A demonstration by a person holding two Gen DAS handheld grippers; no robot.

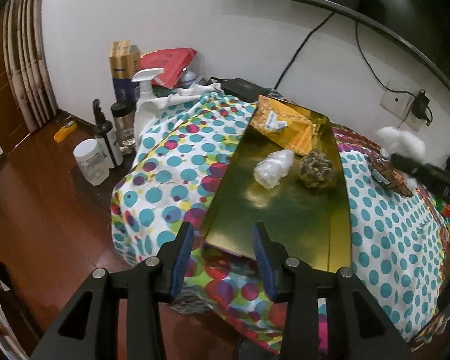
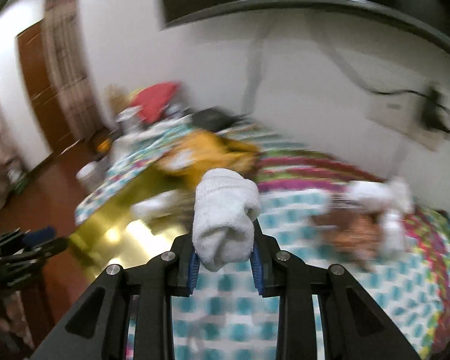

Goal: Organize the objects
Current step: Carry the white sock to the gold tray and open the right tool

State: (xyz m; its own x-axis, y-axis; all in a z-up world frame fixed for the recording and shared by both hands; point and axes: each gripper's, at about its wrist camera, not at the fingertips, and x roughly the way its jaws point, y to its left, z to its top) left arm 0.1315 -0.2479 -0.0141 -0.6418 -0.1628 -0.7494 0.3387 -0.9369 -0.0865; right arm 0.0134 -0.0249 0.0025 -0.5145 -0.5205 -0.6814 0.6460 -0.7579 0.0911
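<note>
On the gold tray (image 1: 285,210) I see a yellow snack bag (image 1: 282,126) at the far end, with a clear plastic wrap (image 1: 273,168) and a speckled ball (image 1: 316,169) just nearer. Left of the tray stand bottles (image 1: 105,138). My left gripper (image 1: 223,258) hangs spread and empty over the tray's near edge; my right gripper (image 2: 225,258) is clamped on a rolled white sock (image 2: 225,219), above the dotted cloth (image 2: 285,240) right of the tray.

Two hand-held grippers, one spread and one clamped.
The left gripper (image 1: 223,240) is level, its blue-padded jaws parted with nothing between them; the right gripper (image 2: 225,249) has its jaws closed on a rolled white sock (image 2: 225,213) at their tips.
</note>
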